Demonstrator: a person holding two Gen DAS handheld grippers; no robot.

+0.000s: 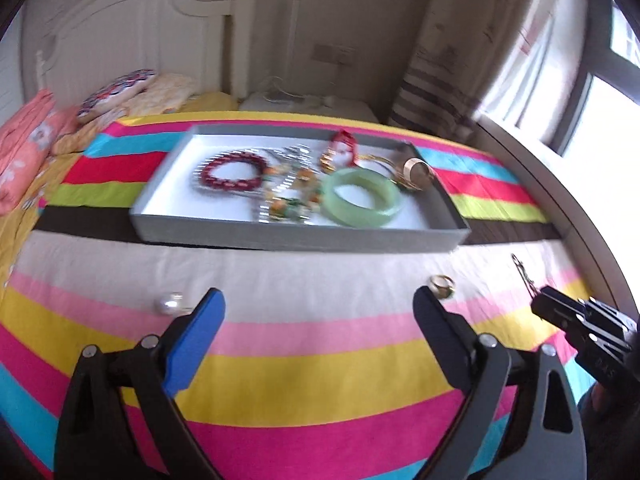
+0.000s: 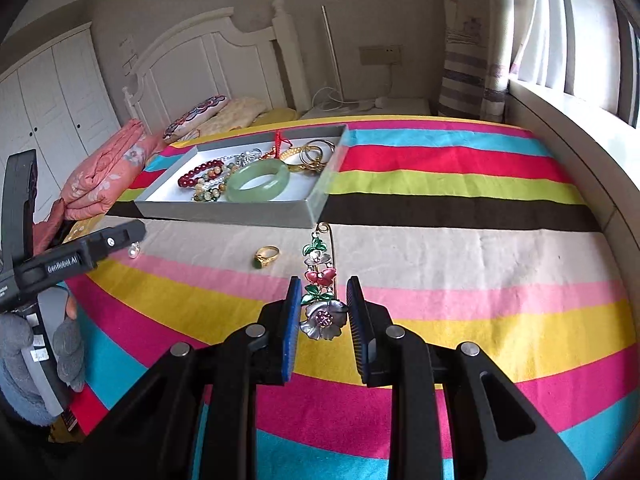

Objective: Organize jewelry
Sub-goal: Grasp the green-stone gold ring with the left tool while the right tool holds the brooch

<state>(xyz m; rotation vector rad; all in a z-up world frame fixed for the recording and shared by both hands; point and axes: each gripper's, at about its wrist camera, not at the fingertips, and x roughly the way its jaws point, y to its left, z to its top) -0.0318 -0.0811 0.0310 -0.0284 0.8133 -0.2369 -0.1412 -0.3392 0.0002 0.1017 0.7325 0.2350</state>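
My right gripper (image 2: 324,286) is shut on a flower brooch (image 2: 322,318) of enamel leaves and a grey blossom, its long pin pointing toward the tray. From the left wrist view that gripper (image 1: 540,308) shows at the right with the pin (image 1: 522,274) sticking out. My left gripper (image 1: 320,300) stands open over the striped bedspread with nothing between its fingers. A pearl (image 1: 170,304) lies by its left finger and a gold ring (image 1: 442,284) by its right. The grey tray (image 1: 280,236) beyond holds a green bangle (image 1: 362,198), a red bead bracelet (image 1: 236,172) and gold bangles (image 1: 414,170).
A folded pink quilt (image 2: 104,172) and pillows (image 2: 200,114) lie left of the tray, before a white headboard (image 2: 216,60). A window ledge (image 2: 580,152) borders the bed's right side. A gloved hand (image 2: 24,364) holds the left gripper's handle.
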